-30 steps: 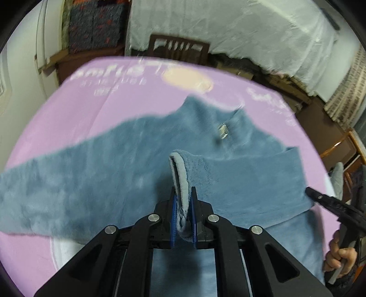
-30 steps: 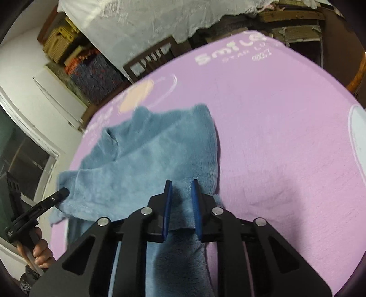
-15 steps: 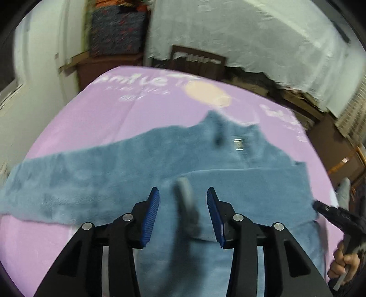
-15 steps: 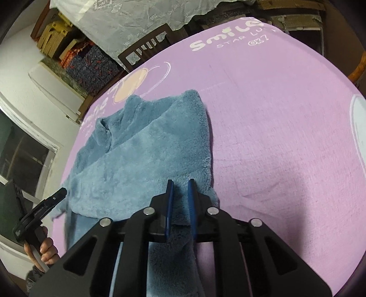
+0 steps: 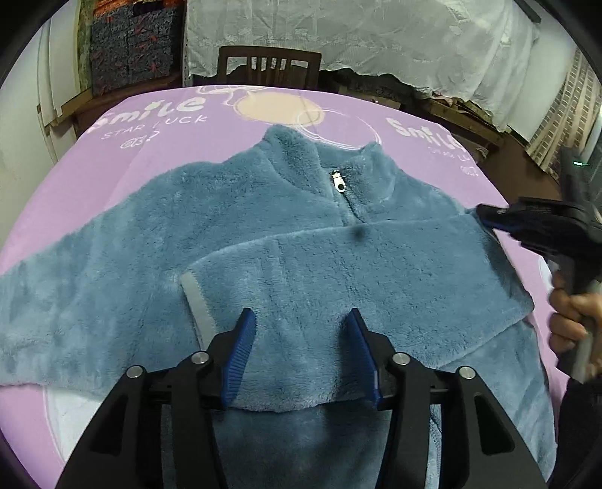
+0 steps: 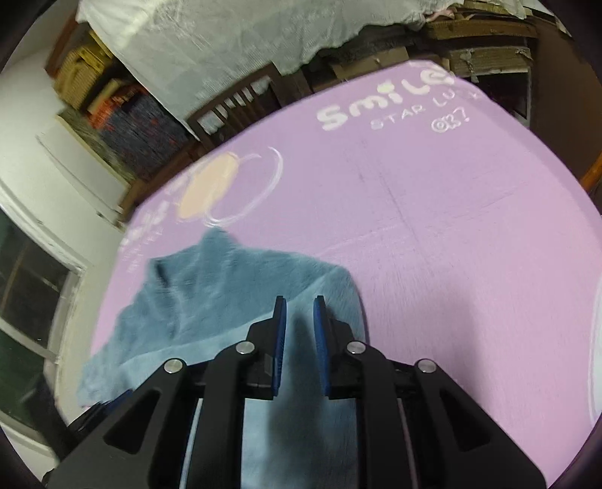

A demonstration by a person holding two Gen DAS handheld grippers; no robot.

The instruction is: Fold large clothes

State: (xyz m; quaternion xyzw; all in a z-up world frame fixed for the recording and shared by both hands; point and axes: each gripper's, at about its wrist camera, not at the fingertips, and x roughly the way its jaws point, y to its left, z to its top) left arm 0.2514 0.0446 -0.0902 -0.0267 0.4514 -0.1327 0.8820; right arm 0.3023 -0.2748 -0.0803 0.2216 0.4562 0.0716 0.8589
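Note:
A blue fleece pullover (image 5: 263, 233) with a zip collar (image 5: 340, 186) lies flat on the purple mat (image 5: 158, 113). Its right sleeve (image 5: 357, 271) is folded across the chest, grey cuff (image 5: 195, 301) at the left. The other sleeve (image 5: 56, 293) stretches out to the left. My left gripper (image 5: 301, 327) is open and empty just above the folded sleeve. My right gripper (image 6: 299, 312) hovers over the pullover's right shoulder (image 6: 233, 286), jaws a narrow gap apart with nothing between them; it also shows in the left wrist view (image 5: 500, 218), beside the shoulder fold.
A wooden chair (image 5: 269, 69) stands behind the table's far edge. White draped cloth (image 5: 376, 34) and stacked boxes (image 5: 131, 41) fill the background. The mat to the right of the pullover (image 6: 470, 225) is bare purple.
My left gripper opened and let go of the sleeve cuff, which now lies flat across the chest. My right gripper moved up toward the shoulder and opened slightly off the fabric.

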